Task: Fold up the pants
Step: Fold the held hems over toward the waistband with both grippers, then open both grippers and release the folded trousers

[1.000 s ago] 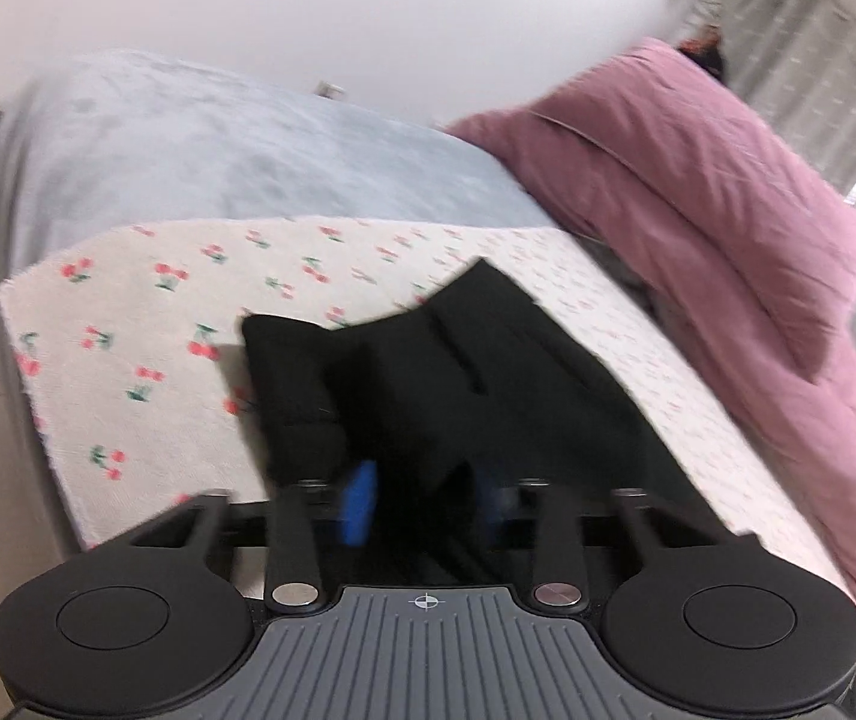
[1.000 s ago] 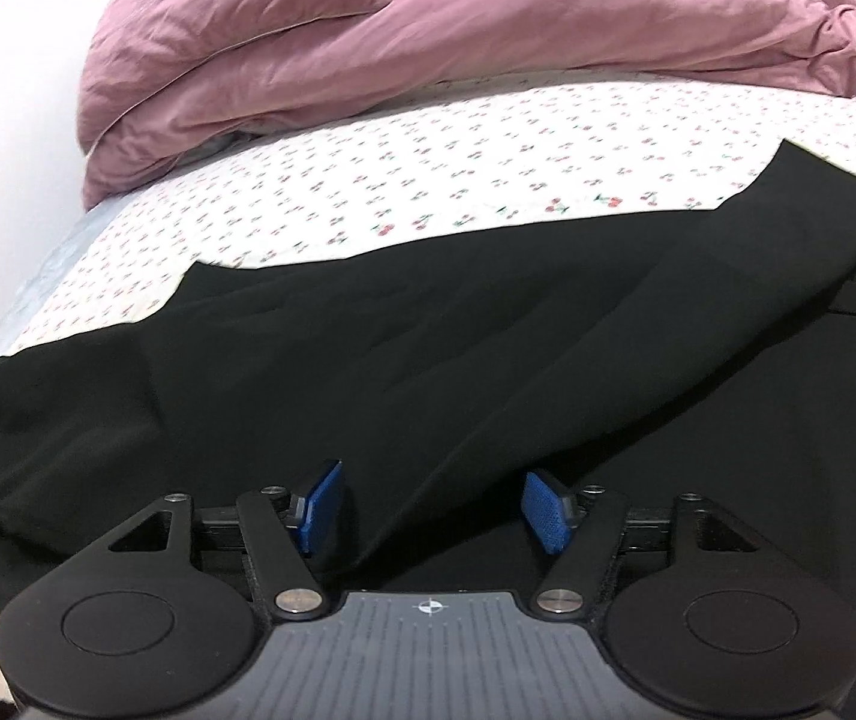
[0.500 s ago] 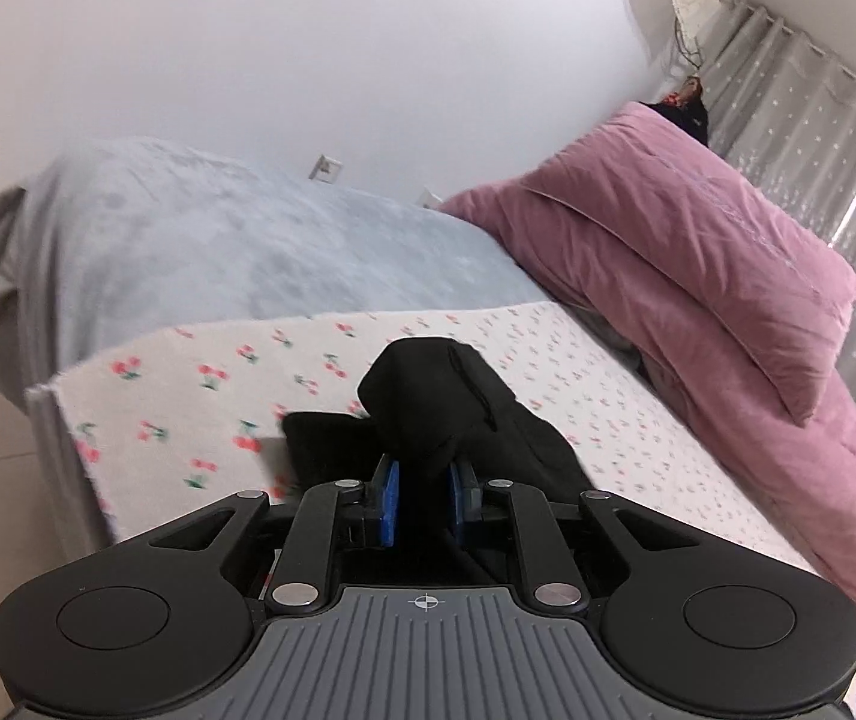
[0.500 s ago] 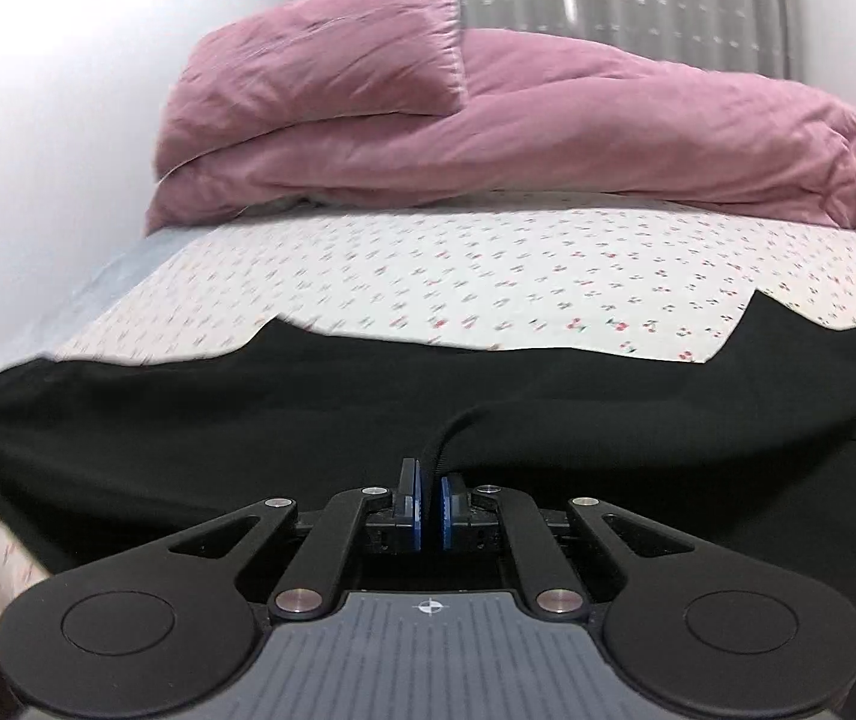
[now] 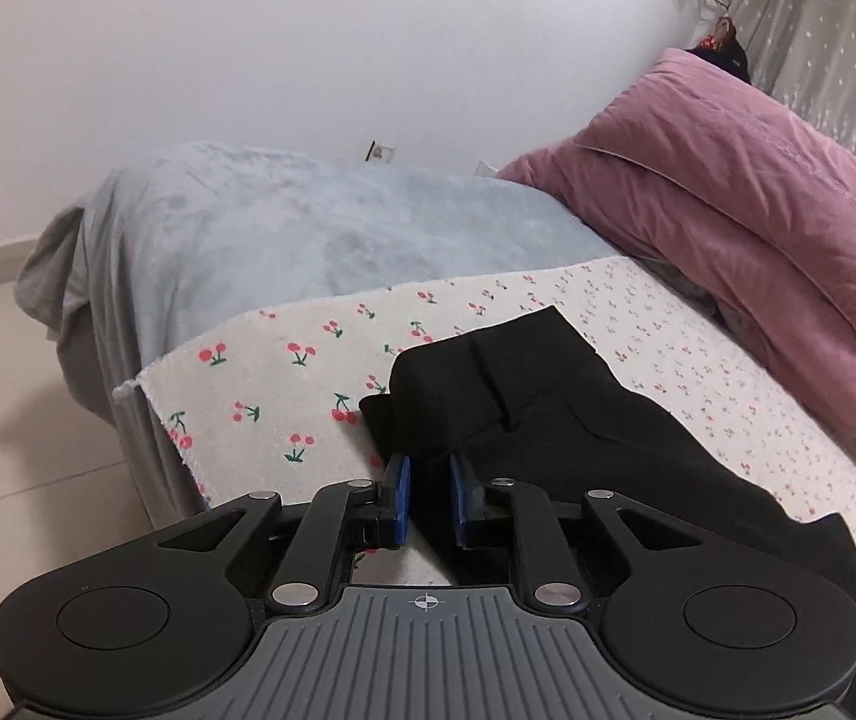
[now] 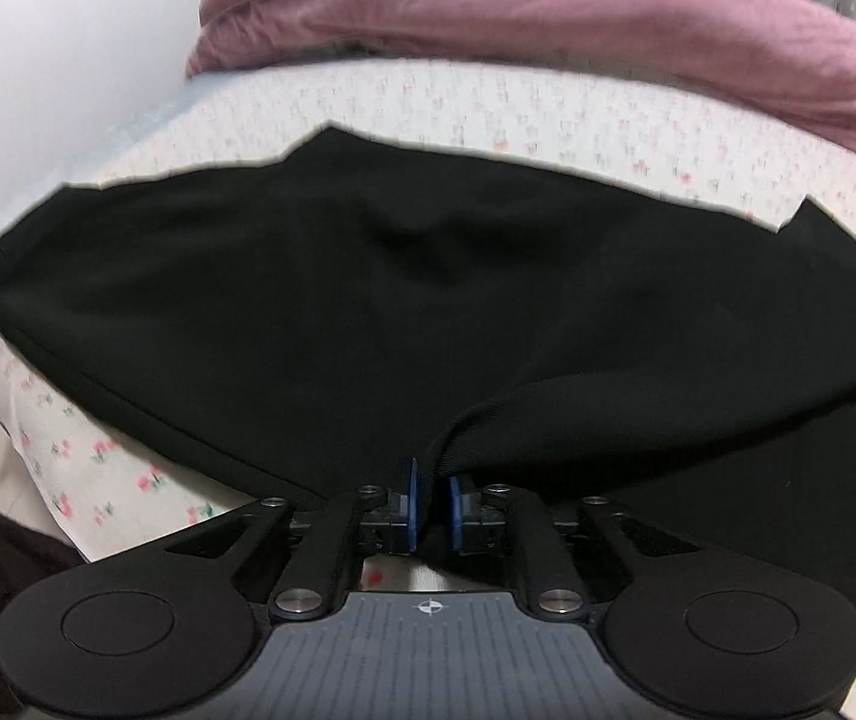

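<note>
My left claw [image 5: 428,495] is nearly together, and its blue pads [image 5: 399,498] are clamped on a fold of the black pants [image 5: 547,414]; its jaws have just been opening a little, with the cloth between them. My right claw [image 6: 430,510] is also narrow and it pinches a gathered ridge of the same pants [image 6: 398,300]; its jaws have just been opening slightly too, and the fabric is between the pads. The right view is a bit blurred, so I think the pads press the cloth, but I am not fully sure.

Left of the left claw the cherry-print sheet [image 5: 284,372] ends at the edge of the bed, and below it is the pale floor [image 5: 26,456]. Beyond the claw lies a light blue blanket [image 5: 320,228], and far to the right a pink duvet [image 5: 745,192]. Ahead of the right claw there is free sheet [image 6: 547,114] between the pants and the duvet [image 6: 607,18].

From the left claw the pants run forward and to the right. From the right claw they spread wide ahead, to both sides.
</note>
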`<control>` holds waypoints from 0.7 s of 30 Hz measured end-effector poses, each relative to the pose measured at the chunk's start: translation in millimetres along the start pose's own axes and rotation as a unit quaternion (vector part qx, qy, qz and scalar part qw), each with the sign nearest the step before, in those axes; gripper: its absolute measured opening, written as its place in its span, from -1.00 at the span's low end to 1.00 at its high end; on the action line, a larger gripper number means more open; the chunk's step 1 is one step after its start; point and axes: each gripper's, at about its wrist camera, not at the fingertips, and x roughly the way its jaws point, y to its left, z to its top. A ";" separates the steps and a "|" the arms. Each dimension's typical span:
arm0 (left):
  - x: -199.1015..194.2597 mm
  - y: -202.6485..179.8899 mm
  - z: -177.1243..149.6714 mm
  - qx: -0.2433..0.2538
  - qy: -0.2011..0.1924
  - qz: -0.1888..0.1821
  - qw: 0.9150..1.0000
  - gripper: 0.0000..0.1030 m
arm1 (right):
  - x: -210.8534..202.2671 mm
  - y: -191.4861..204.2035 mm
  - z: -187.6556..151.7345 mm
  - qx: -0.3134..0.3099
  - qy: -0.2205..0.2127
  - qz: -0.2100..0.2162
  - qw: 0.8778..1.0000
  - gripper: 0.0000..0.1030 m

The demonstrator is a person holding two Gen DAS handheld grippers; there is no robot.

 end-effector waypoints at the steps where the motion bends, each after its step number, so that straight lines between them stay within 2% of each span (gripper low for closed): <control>1: -2.7 -1.1 -0.5 0.003 -0.004 0.004 1.000 -0.58 | -2.5 -1.6 2.1 0.005 0.001 0.003 1.000 -0.57; 2: -5.3 -2.0 -0.3 0.005 -0.007 0.006 1.000 -0.42 | -6.0 -3.6 3.6 0.012 0.000 0.004 1.000 -0.47; 3: -7.3 -3.3 0.2 0.010 -0.009 0.008 1.000 -0.32 | -10.8 -7.0 5.2 0.020 -0.008 0.007 1.000 -0.23; 5: -10.1 -10.4 2.0 0.038 -0.010 0.002 0.999 0.09 | -19.7 -14.5 8.2 0.034 -0.022 0.004 0.999 -0.18; 7: -14.2 -21.5 2.6 0.080 -0.012 -0.001 0.997 0.22 | -27.1 -25.1 10.8 0.054 -0.029 -0.004 0.998 -0.14; 9: -18.8 -32.9 1.0 0.109 -0.017 0.011 0.994 0.26 | -34.1 -36.5 11.6 0.072 -0.037 -0.011 0.997 -0.08; 11: -24.0 -41.4 -0.8 0.114 -0.019 0.002 0.993 0.35 | -39.7 -46.5 11.2 0.075 -0.047 -0.030 0.996 0.01; 13: -29.7 -52.3 -2.8 0.119 -0.011 -0.023 0.993 0.37 | -43.1 -54.1 10.4 0.069 -0.058 -0.063 0.994 0.28; 17: -37.9 -88.6 -13.2 0.155 0.015 -0.087 0.984 0.46 | -47.3 -77.4 8.4 0.072 -0.059 -0.099 0.991 0.34; 21: -36.6 -132.4 -31.9 0.194 0.060 -0.161 0.966 0.56 | -47.5 -96.8 8.2 0.072 -0.057 -0.128 0.988 0.46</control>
